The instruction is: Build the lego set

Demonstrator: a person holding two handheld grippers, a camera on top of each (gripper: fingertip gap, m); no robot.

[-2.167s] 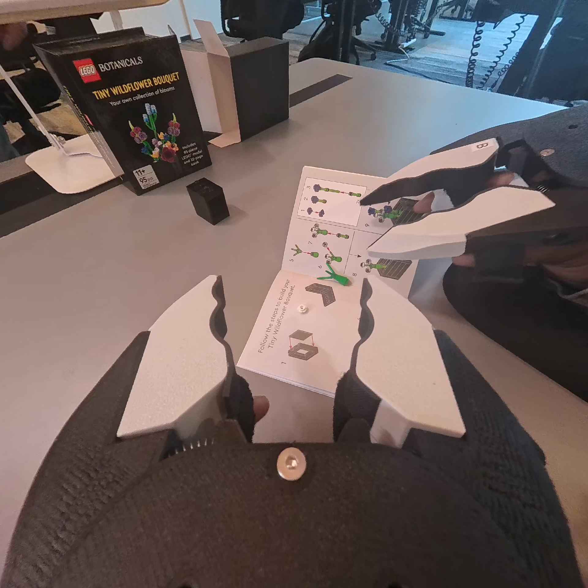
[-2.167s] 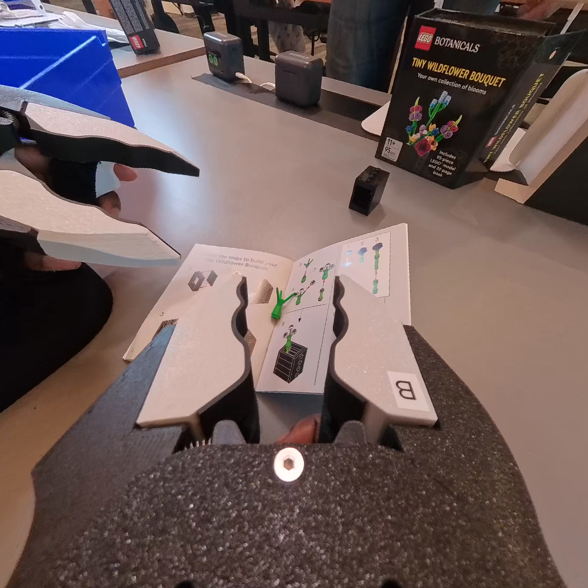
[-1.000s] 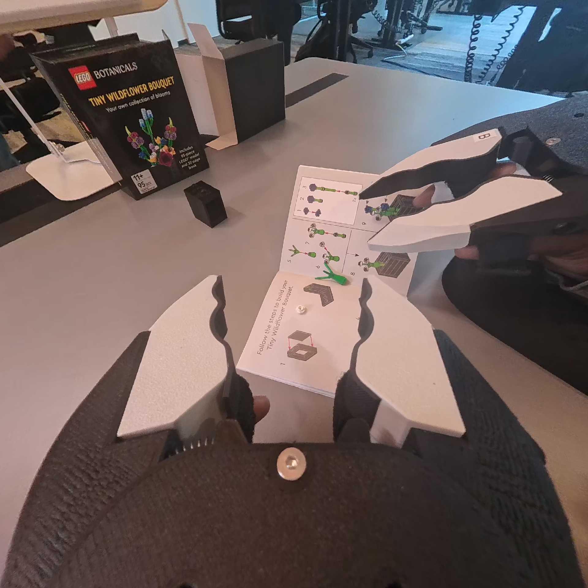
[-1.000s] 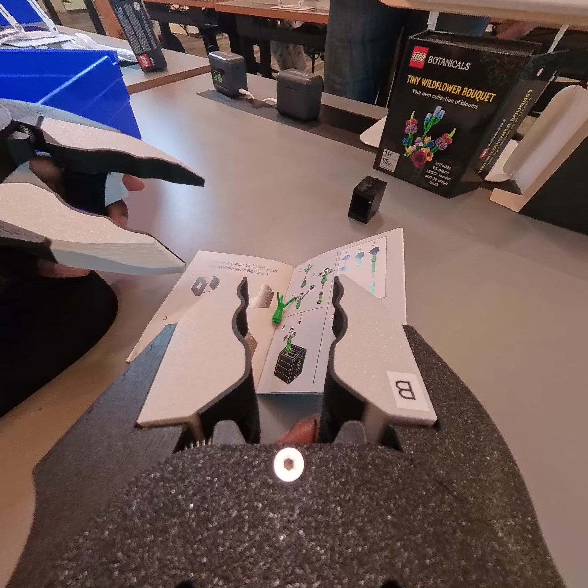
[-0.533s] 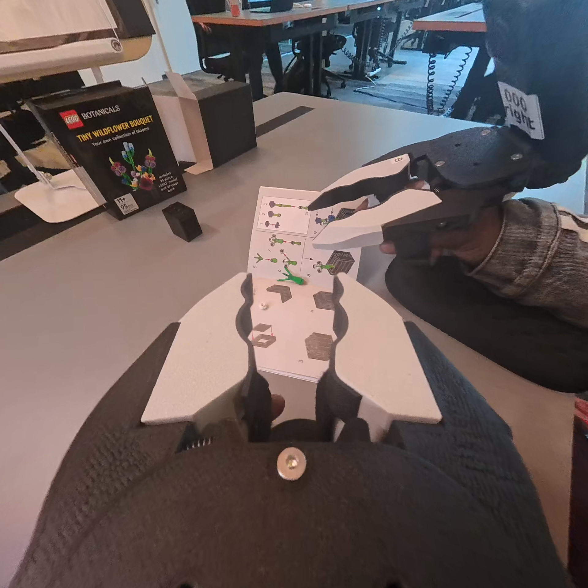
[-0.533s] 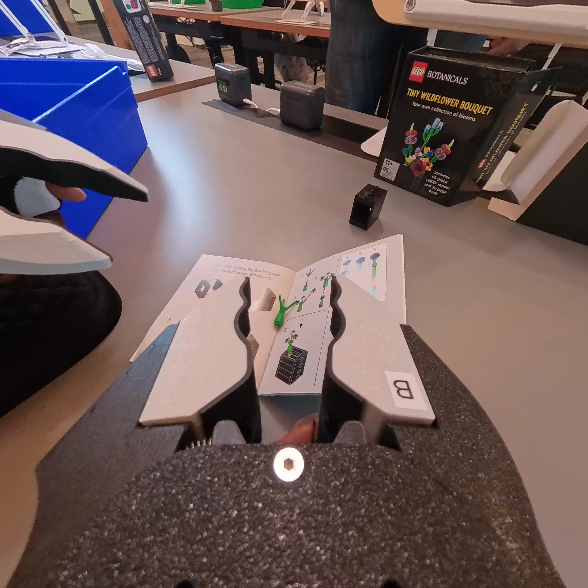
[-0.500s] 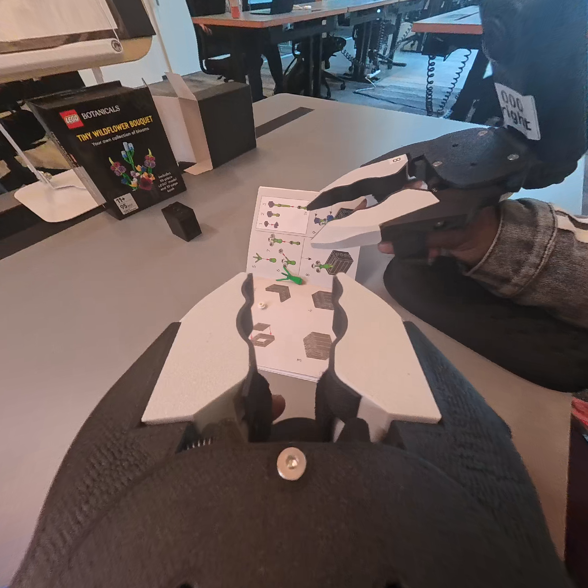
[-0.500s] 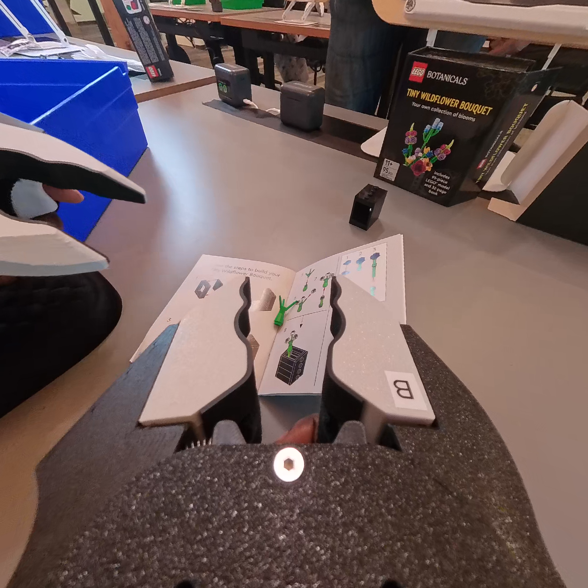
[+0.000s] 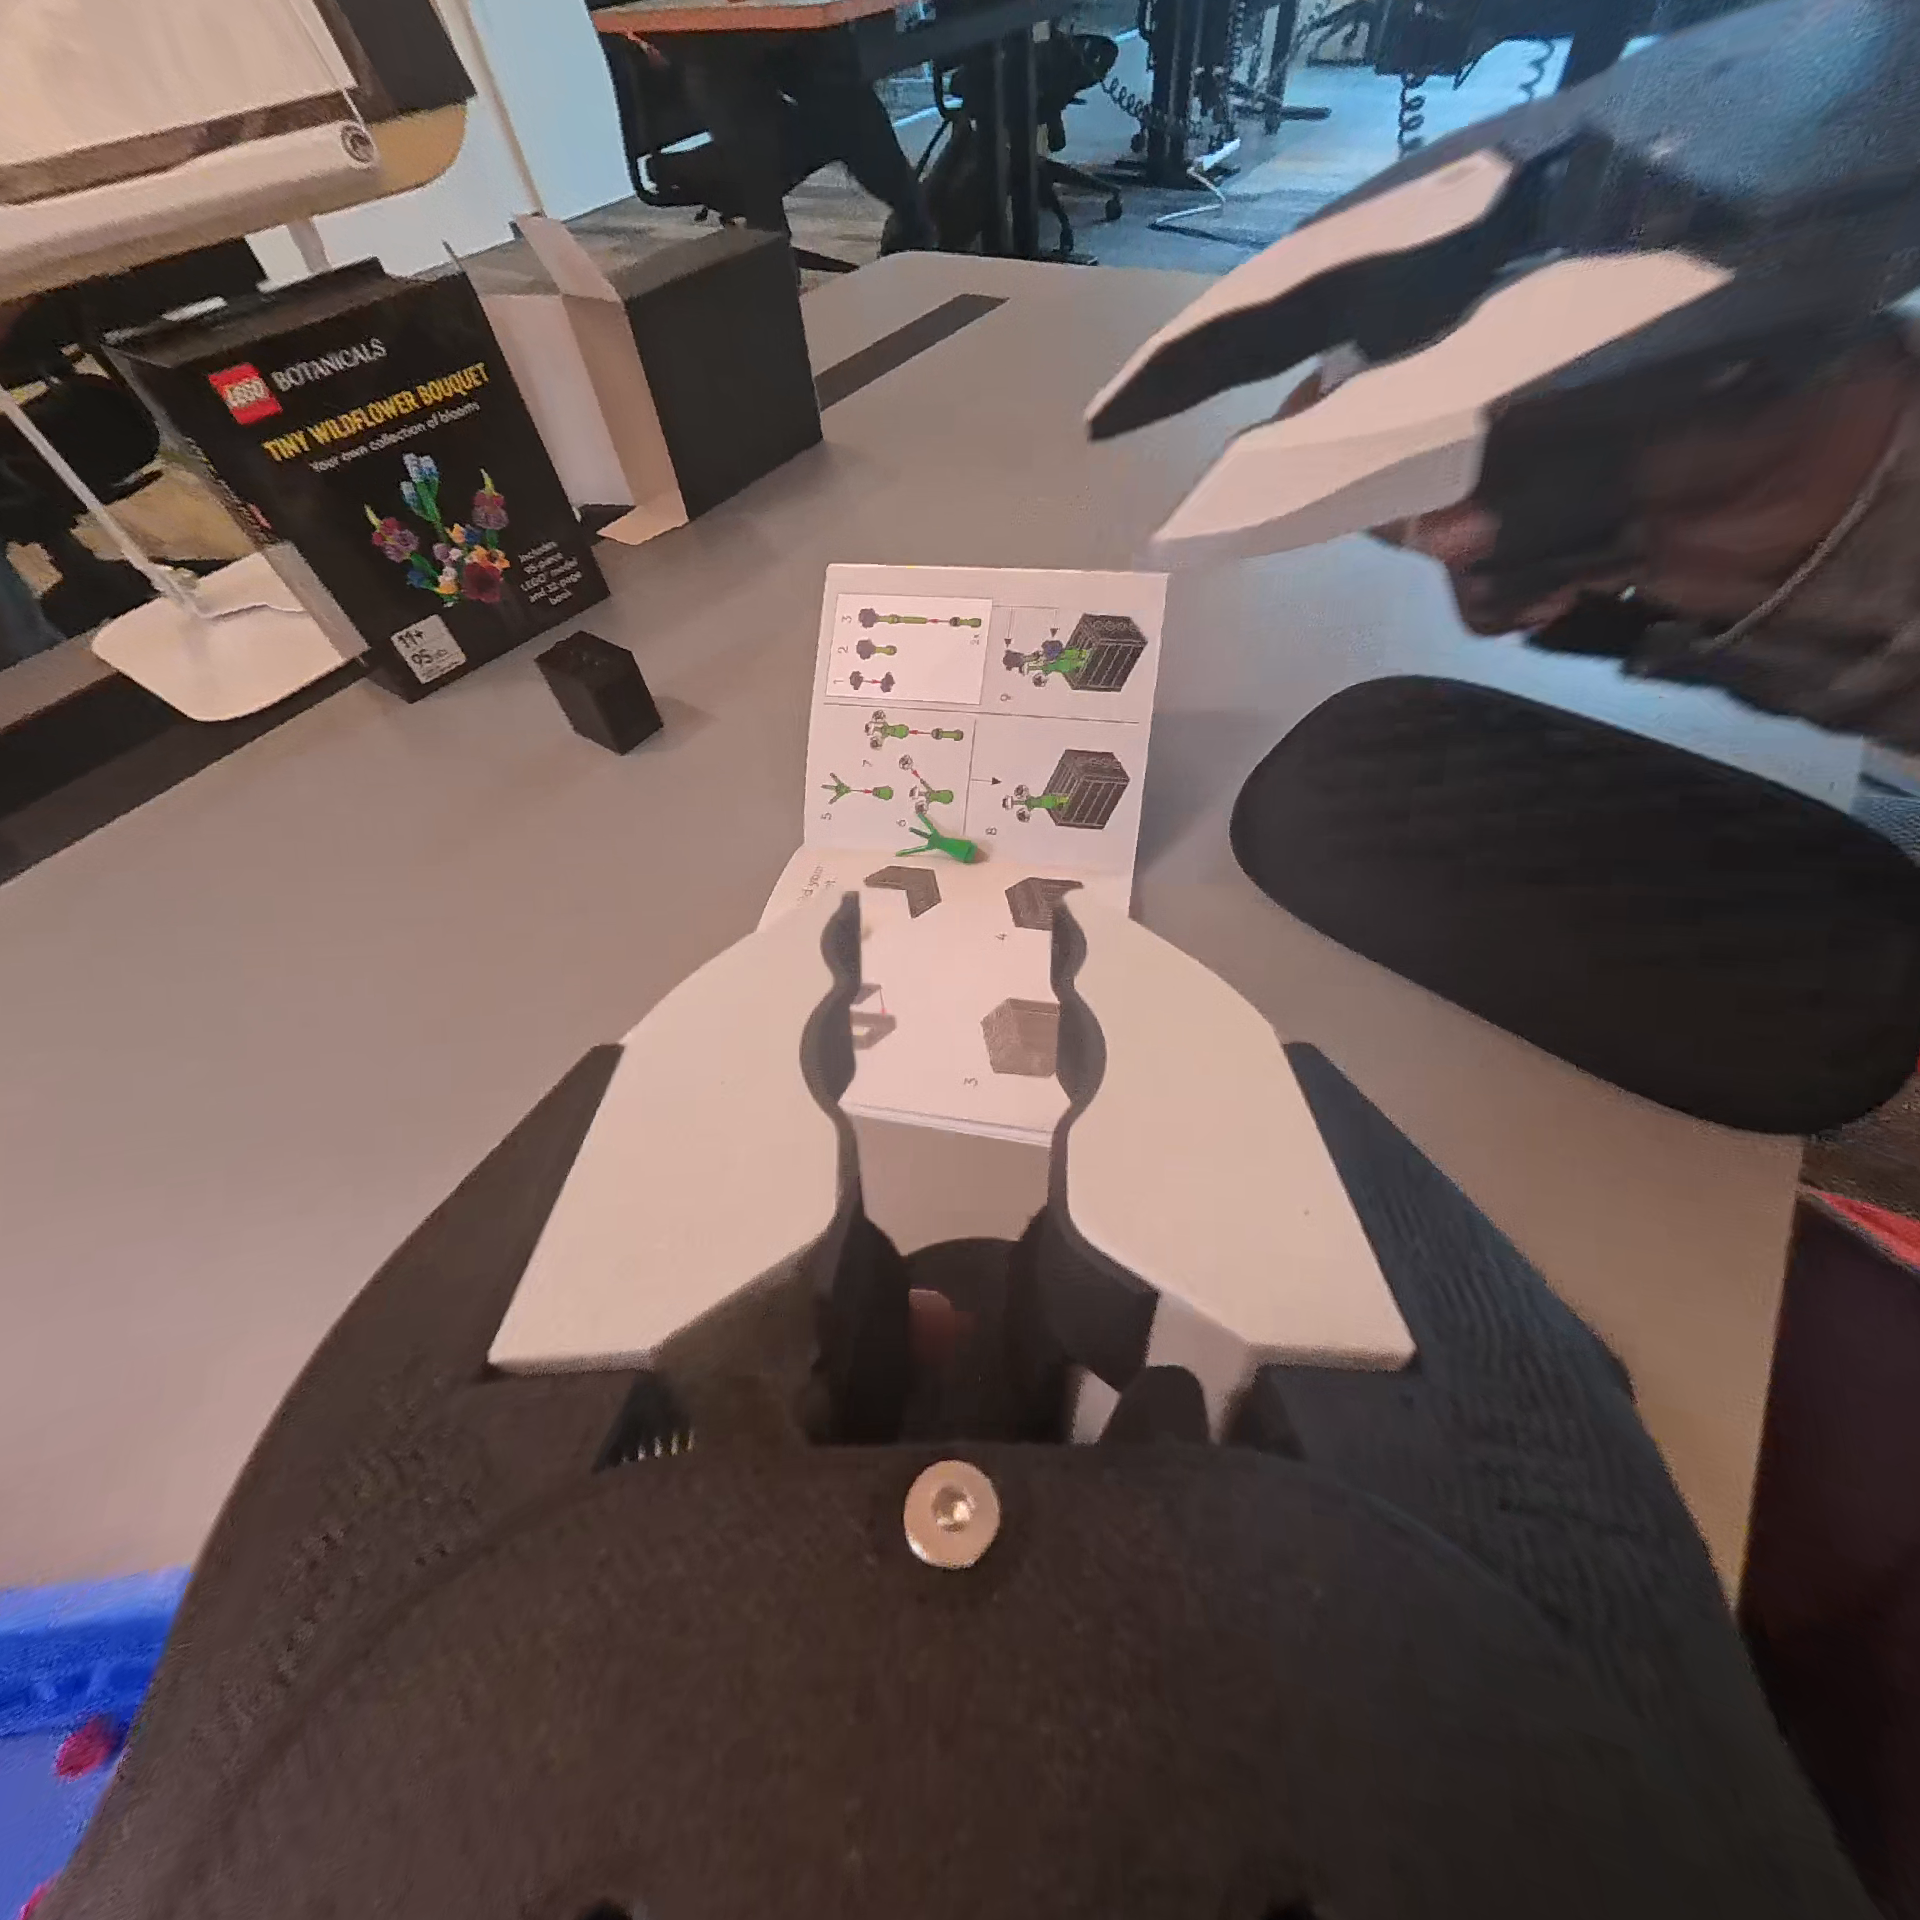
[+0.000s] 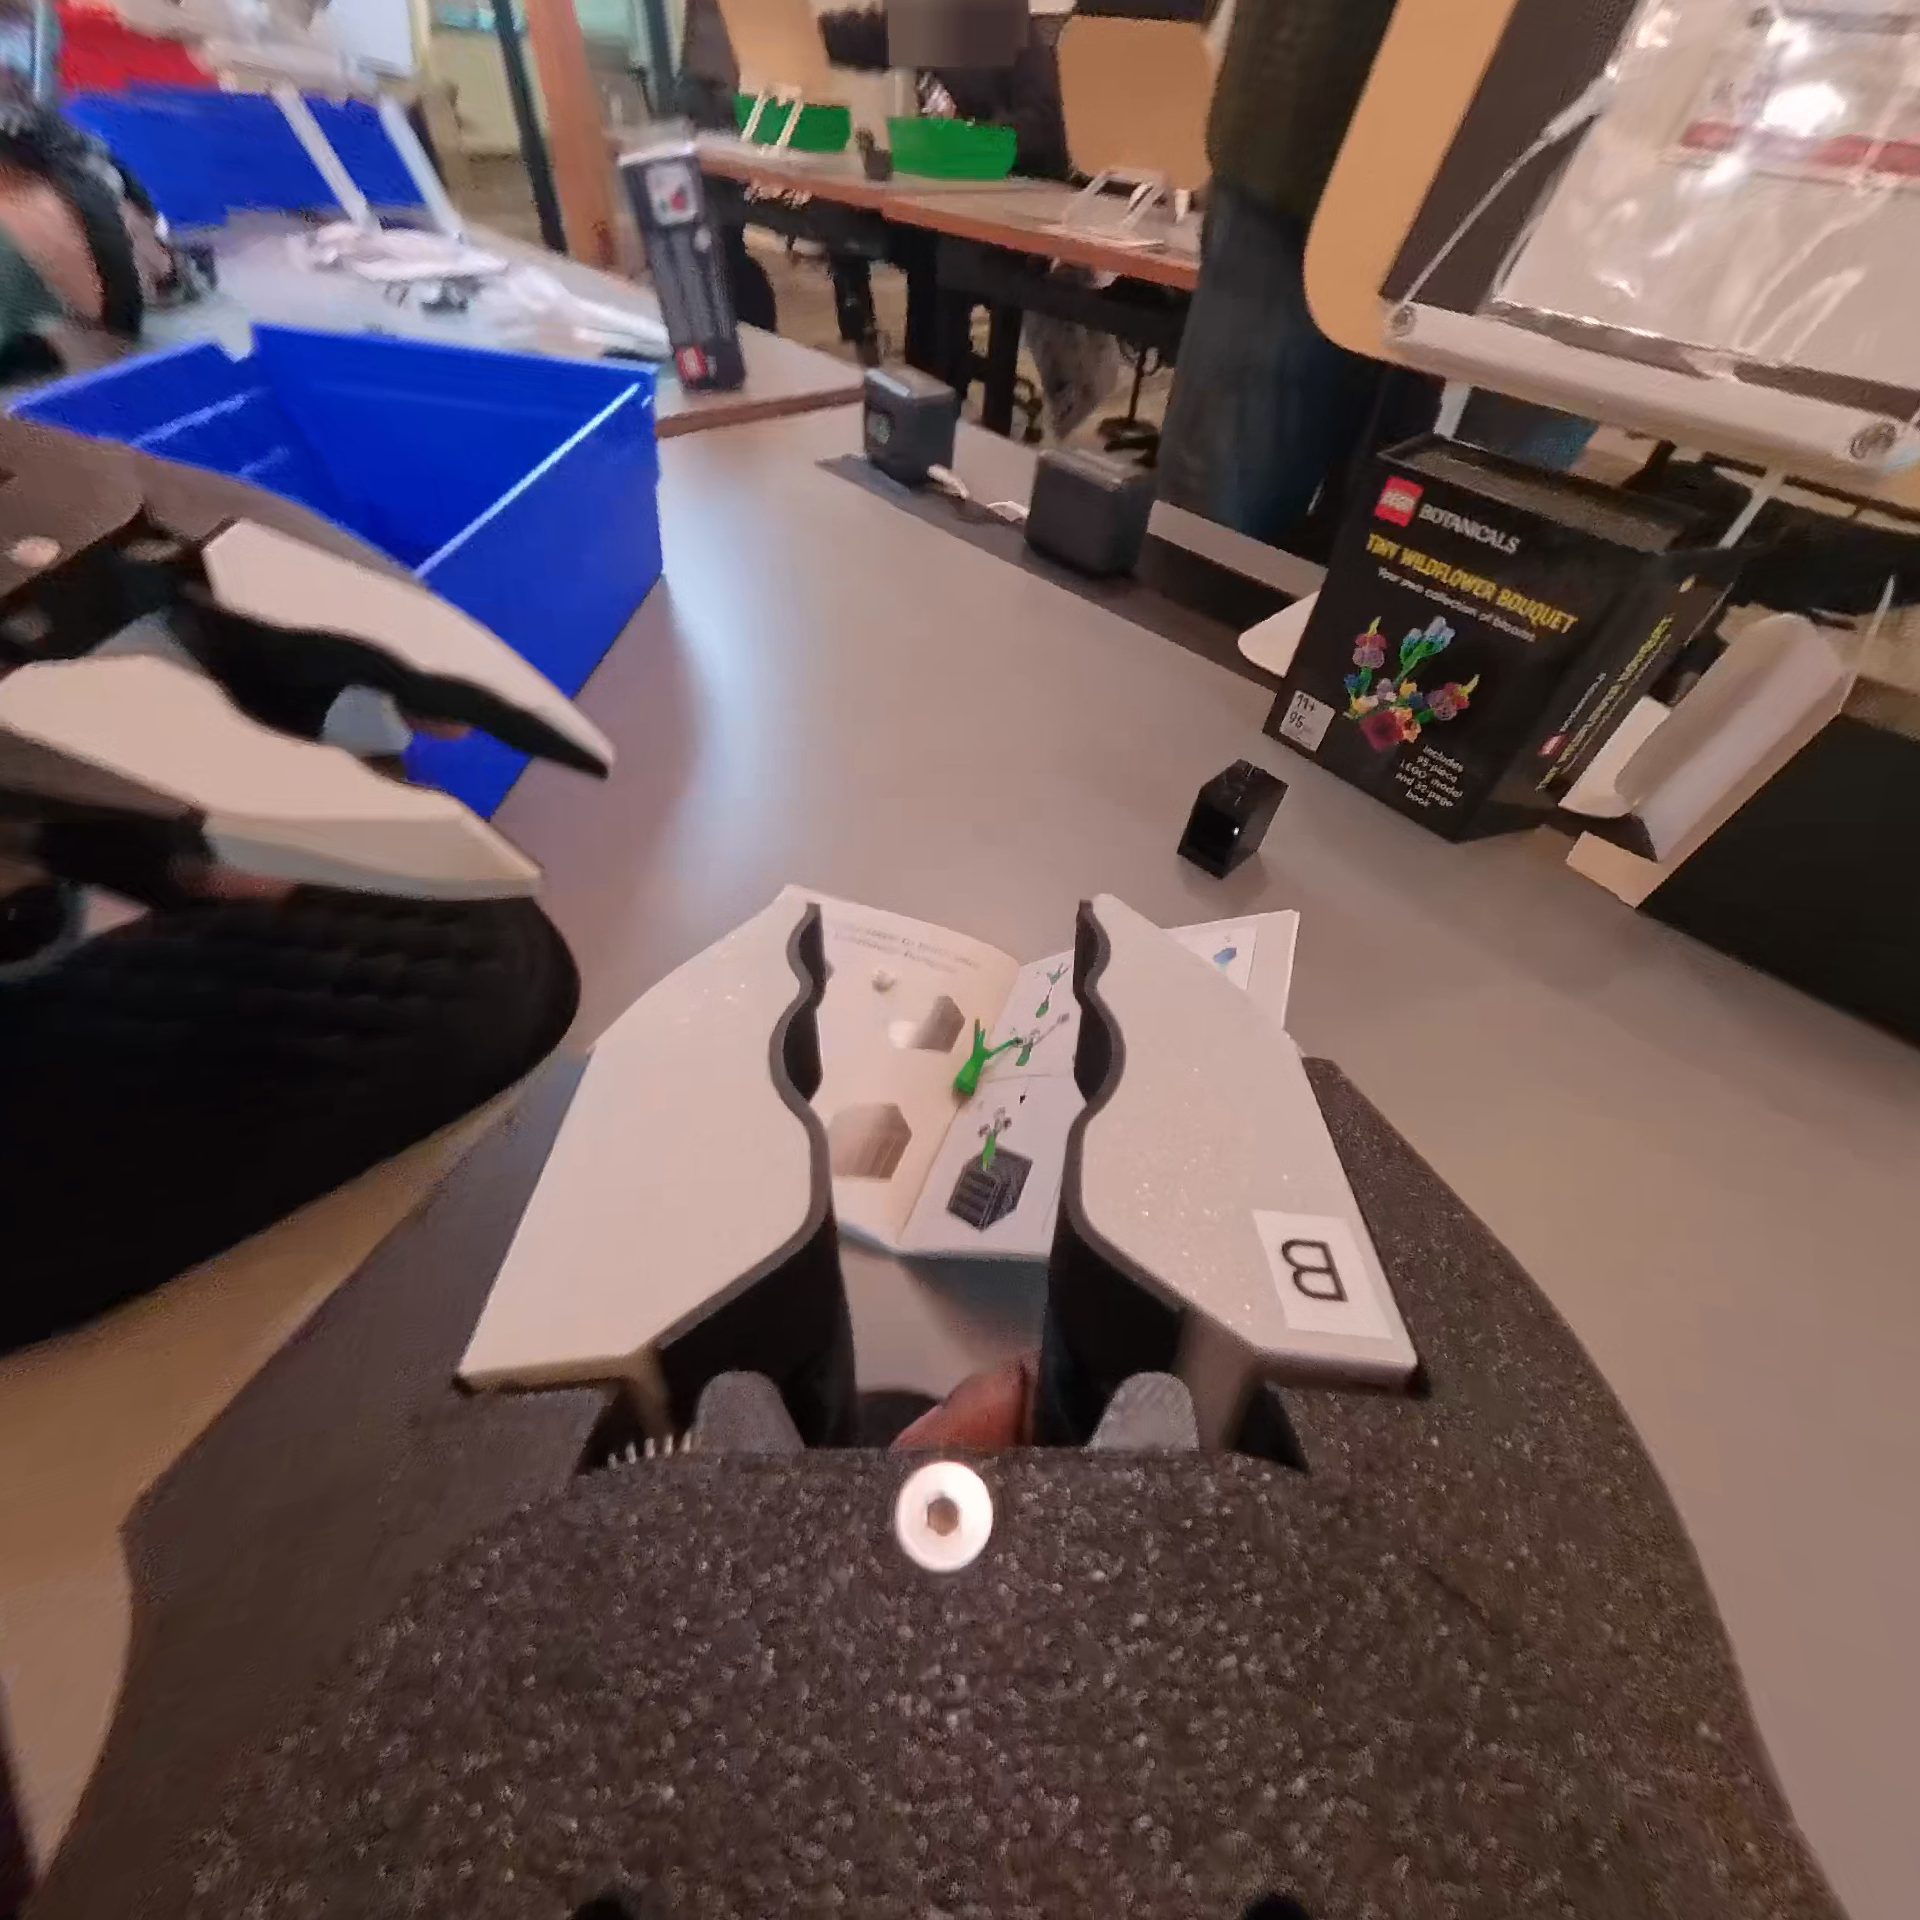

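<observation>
The build looks to be at its very beginning. On the grey desk (image 9: 312,987) an instruction booklet (image 9: 982,790) lies open, and on its fold rests one small green stem piece (image 9: 940,844) with three prongs. A tiny white piece (image 10: 884,979) sits on the near page (visible only in the right wrist view). A small black brick assembly (image 9: 597,691) stands on the desk beyond the booklet, just in front of the black set box (image 9: 384,488); it is probably the pot base, already put together, but nothing is planted in it yet.

Both tools are held above the desk and carry nothing. The left gripper (image 9: 951,920) has its fingers apart, with the booklet page showing in the gap. The right gripper (image 10: 945,920) also has its fingers apart, and the green stem is framed between them, though well below and not touched.

So I judge that almost all remains: picking up the stem, joining the flower parts, and fixing them into the black base.
</observation>
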